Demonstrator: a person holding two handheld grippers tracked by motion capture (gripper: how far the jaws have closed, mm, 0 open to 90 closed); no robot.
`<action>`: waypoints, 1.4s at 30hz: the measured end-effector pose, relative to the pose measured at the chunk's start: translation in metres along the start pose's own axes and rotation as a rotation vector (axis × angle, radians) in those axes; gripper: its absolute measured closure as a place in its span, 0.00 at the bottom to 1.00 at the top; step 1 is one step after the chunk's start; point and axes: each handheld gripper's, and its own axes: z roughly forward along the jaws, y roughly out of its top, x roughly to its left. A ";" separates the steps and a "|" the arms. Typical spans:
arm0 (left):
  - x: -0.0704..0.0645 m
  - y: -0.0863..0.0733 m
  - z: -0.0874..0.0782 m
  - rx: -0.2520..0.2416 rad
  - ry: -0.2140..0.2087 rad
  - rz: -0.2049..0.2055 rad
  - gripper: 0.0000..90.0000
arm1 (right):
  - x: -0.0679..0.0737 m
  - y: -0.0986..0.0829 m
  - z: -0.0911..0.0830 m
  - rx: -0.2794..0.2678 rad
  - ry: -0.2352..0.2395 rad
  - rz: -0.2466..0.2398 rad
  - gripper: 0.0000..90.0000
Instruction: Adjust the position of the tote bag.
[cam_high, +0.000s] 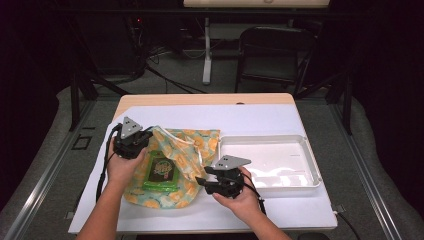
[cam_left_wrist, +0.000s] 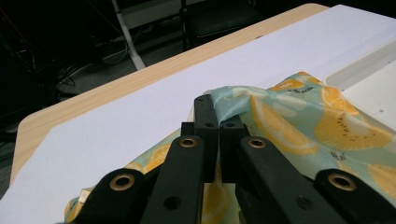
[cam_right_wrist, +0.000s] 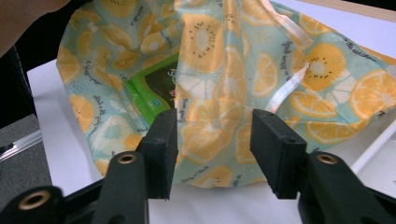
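Two black grippers are working on a teal fabric drawstring bag with orange slices (cam_high: 187, 150), lying near the desk's left edge. The left gripper (cam_left_wrist: 218, 122) is pinching the bag's upper rim; the right gripper (cam_right_wrist: 211, 150) is standing open before it. A green packet (cam_high: 161, 171) is lying inside.

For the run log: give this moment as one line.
left gripper: shut on bag rim | right gripper: open, facing bag | green packet: on the bag | tray: beside bag
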 end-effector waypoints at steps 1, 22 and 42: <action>0.001 0.000 0.000 0.001 -0.001 0.000 1.00 | 0.000 0.000 0.000 0.000 0.000 0.000 0.60; 0.000 0.001 -0.001 -0.022 -0.028 -0.022 1.00 | 0.022 0.066 0.045 -0.009 -0.098 -0.140 0.54; 0.000 0.000 0.000 -0.017 -0.031 -0.021 1.00 | 0.034 0.075 0.085 0.019 -0.154 -0.221 0.49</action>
